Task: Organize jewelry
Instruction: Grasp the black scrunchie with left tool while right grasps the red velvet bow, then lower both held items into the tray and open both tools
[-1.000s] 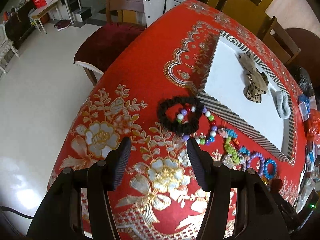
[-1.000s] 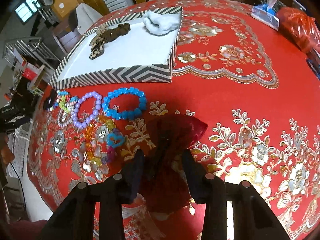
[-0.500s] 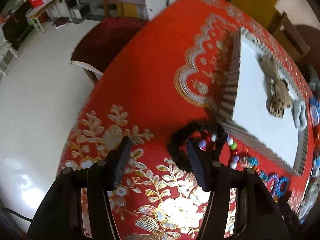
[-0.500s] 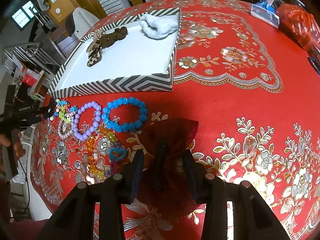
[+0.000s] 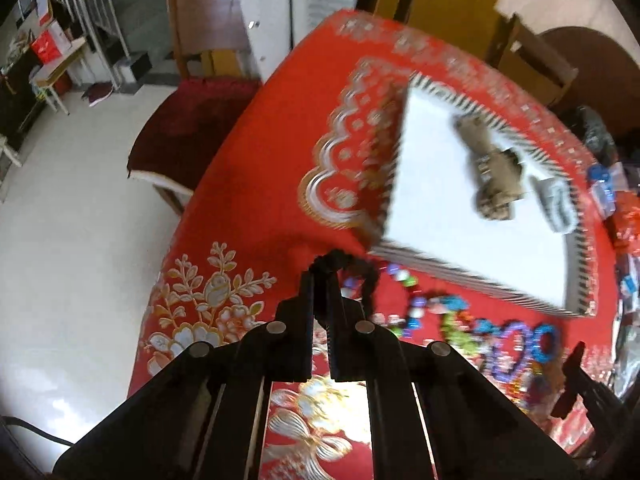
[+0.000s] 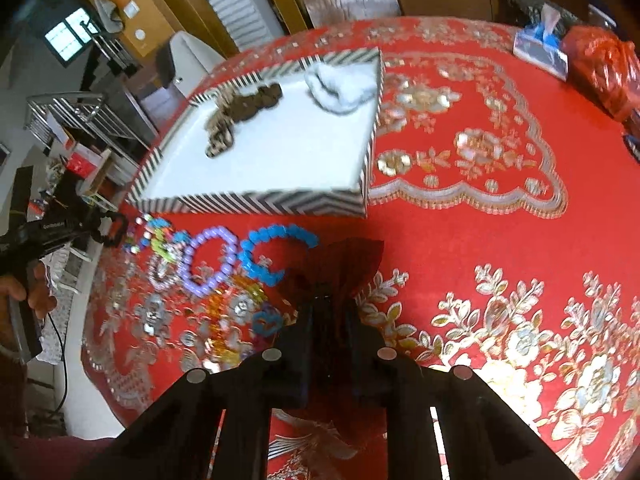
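**Left wrist view: black scrunchie pinched, red pouch held ready**

Left wrist view, nearest the lens: the left tongs (image 5: 322,276) have just been closing and now stand together, clamped on the near edge of the black scrunchie (image 5: 352,270), whose loop trails off to the right of the tips. It lies on the red floral table (image 5: 248,168), just in front of the striped tray (image 5: 472,280). Right wrist view: the right tongs (image 6: 328,308) have also just been closing and are pinched on the neck of the sheer red pouch (image 6: 340,264), which fans out ahead of the tips.

To do this step well, I judge the scrunchie should be lifted straight up, clear of the multicoloured bead string (image 5: 408,304) it lies against, so no beads drag along. The grip is only on a thin edge of soft fabric, so a slow lift is safest.

Farther out, the purple bead bracelet (image 6: 208,264) and blue bead bracelet (image 6: 276,252) lie side by side between pouch and tray; an orange bead strand (image 6: 228,320) and a small blue heart (image 6: 266,322) lie nearer. In the tray rest a leopard-print scrunchie (image 6: 236,116) and a white fluffy one (image 6: 340,84).

Only the right view shows the pouch, the person's hand (image 6: 34,292) on the other handle at the far left, and the tissue pack (image 6: 540,48). Only the left view shows the grip on the scrunchie and the dark red chair seat (image 5: 188,128) beyond the table edge. That view is motion-blurred.
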`<state>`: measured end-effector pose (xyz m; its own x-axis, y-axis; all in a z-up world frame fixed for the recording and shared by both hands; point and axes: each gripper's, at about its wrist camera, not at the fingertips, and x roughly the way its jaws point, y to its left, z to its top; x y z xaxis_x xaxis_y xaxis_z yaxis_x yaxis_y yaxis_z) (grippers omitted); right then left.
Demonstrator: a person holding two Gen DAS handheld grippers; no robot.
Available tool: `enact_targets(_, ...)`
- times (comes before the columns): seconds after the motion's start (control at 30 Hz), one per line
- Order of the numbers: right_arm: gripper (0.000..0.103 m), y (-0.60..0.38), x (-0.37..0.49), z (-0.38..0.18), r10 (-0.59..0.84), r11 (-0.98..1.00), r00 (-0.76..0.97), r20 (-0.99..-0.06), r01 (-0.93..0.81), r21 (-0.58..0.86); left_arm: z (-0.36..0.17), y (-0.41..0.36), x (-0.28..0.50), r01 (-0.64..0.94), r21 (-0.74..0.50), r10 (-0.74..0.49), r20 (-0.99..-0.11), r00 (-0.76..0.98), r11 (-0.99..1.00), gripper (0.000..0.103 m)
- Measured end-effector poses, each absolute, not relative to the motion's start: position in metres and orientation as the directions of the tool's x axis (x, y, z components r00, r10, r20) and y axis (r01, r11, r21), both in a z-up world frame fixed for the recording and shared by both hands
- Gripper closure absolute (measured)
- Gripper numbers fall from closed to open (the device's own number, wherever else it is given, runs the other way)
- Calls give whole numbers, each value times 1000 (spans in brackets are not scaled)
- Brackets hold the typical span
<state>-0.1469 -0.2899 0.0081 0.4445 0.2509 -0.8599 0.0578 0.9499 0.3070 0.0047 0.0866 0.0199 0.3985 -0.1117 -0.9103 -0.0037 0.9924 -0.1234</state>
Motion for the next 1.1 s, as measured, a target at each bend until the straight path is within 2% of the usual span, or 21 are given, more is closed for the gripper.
enact_targets(0.27,89,-290,-143,48,297,935,520,-801,10,354,74,57,-1,83,-168,-187,-860,476,982,99)
enact_targets(0.5,89,-284,-118,70,295,939,561,-773,-21,343,87,25,15,155,-144,-203,-846,493,977,99)
enact_targets(0.8,89,-276,-63,77,268,951,566,-780,-28,307,75,-11,57,216,-118,-210,-855,474,969,99)
enact_targets(1.1,89,-273,-12,47,259,952,513,-818,8,306,41,-24,110,243,-81,-181,-886,426,967,99)
